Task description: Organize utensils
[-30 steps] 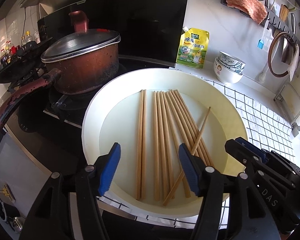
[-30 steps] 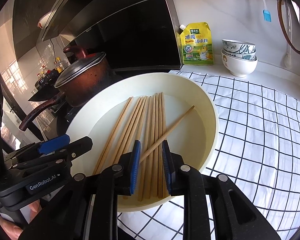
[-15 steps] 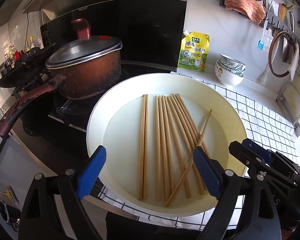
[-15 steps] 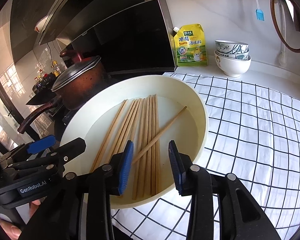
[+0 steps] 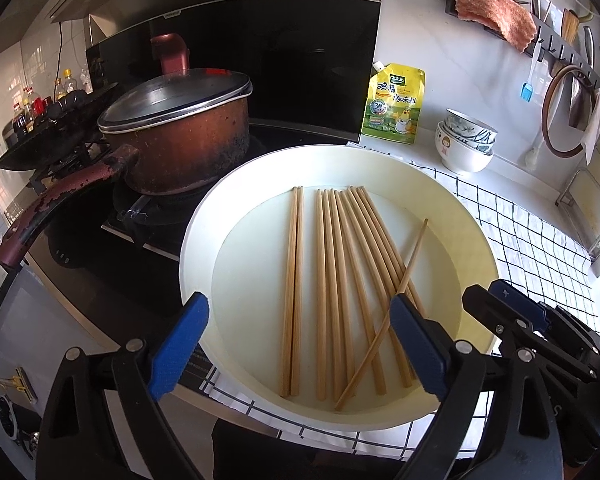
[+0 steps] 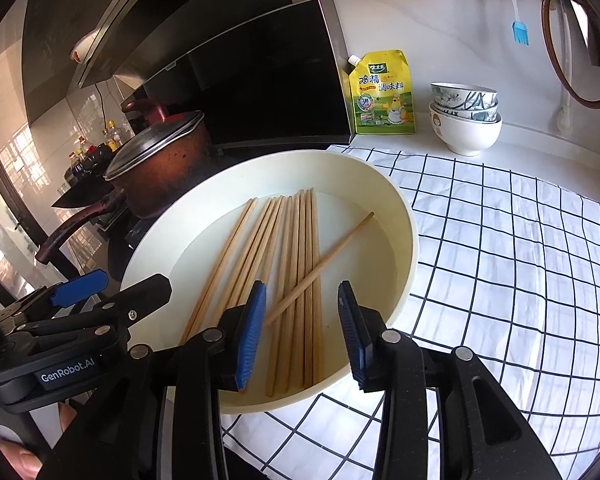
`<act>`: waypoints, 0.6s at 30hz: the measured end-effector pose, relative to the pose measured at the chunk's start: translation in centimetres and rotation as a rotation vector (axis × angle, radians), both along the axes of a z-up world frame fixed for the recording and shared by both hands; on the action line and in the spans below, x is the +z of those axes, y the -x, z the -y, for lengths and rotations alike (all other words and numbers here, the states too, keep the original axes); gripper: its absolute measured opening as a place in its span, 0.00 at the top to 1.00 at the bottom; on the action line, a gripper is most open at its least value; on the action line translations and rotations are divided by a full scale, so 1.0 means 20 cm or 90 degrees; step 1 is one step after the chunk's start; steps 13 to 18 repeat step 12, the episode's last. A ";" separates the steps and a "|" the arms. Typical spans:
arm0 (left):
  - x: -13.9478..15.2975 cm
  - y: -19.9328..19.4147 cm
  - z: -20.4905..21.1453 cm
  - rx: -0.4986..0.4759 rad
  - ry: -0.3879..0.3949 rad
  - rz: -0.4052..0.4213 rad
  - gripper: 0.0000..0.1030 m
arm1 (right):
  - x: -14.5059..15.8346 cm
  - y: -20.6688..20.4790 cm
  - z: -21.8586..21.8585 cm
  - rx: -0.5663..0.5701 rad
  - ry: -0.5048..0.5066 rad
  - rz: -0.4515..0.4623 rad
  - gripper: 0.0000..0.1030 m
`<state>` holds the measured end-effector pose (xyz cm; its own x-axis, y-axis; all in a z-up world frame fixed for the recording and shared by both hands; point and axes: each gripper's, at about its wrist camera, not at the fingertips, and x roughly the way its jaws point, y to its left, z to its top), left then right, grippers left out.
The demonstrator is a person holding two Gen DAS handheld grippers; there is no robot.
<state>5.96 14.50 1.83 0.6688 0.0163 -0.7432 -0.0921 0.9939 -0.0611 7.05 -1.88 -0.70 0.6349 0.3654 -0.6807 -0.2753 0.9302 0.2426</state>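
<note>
Several wooden chopsticks (image 5: 340,280) lie lengthwise in a round white basin (image 5: 204,240). Two of them (image 5: 294,280) lie a little apart on the left. One chopstick (image 5: 408,264) lies slanted across the others, also seen in the right wrist view as the crosswise chopstick (image 6: 328,248). My left gripper (image 5: 298,304) hovers over the basin's near rim, open wide and holding nothing. My right gripper (image 6: 302,292) is open over the near ends of the chopsticks, its pads clear of them. Each gripper shows in the other's view: the right gripper (image 5: 500,304), the left gripper (image 6: 100,288).
The basin (image 6: 408,248) rests on a black-and-white checked cloth (image 6: 500,260). A worn lidded pot (image 5: 180,136) sits on the stove to the left, with a wok (image 5: 48,140) behind it. A yellow seasoning pouch (image 5: 394,104) and stacked bowls (image 5: 466,144) stand at the wall under a utensil rack (image 5: 540,20).
Both grippers' jaws have spread. The left went from half open to wide. The right stood narrow about the crosswise chopstick's near end and now stands clear of it.
</note>
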 end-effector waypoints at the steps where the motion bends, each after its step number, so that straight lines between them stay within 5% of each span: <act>1: 0.00 0.00 0.00 0.001 0.000 0.001 0.12 | 0.00 0.00 0.00 0.001 0.000 0.000 0.65; 18: -0.01 0.01 0.00 0.002 0.003 -0.004 0.08 | 0.00 0.01 0.00 0.002 0.001 0.002 0.63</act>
